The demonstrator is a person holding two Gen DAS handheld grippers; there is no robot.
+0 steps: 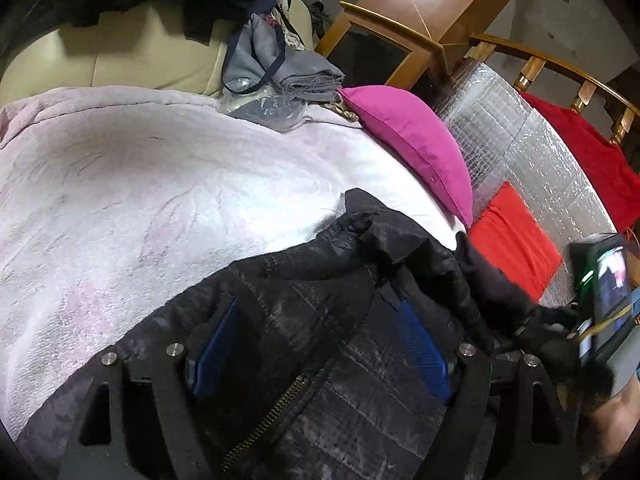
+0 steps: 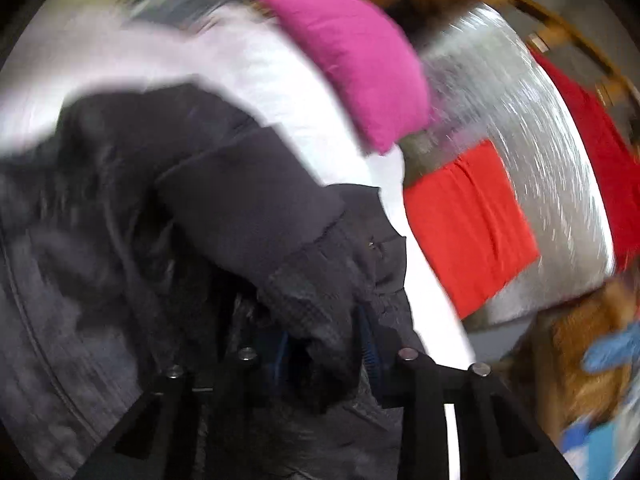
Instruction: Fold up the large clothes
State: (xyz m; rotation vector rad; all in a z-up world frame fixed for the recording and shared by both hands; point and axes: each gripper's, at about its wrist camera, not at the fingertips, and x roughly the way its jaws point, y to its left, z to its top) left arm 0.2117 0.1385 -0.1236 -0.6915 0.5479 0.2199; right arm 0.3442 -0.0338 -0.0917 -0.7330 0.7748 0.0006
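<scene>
A black quilted jacket (image 1: pixel 320 320) with a brass zipper lies on a pale pink blanket (image 1: pixel 140 200). My left gripper (image 1: pixel 320 344) hovers over the jacket with its blue-padded fingers (image 1: pixel 212 348) wide apart, open. In the blurred right wrist view the jacket (image 2: pixel 248 208) is bunched, and my right gripper (image 2: pixel 326 344) has its fingers closed on a fold of the dark fabric. The right gripper also shows in the left wrist view (image 1: pixel 560 332), at the jacket's right edge.
A magenta pillow (image 1: pixel 416 144) lies at the blanket's right edge, with a red folded cloth (image 1: pixel 516 248) and silver foil mat (image 1: pixel 540 152) beyond it. Grey clothes (image 1: pixel 276 68) are piled at the back. A wooden rail (image 1: pixel 560 64) runs along the far right.
</scene>
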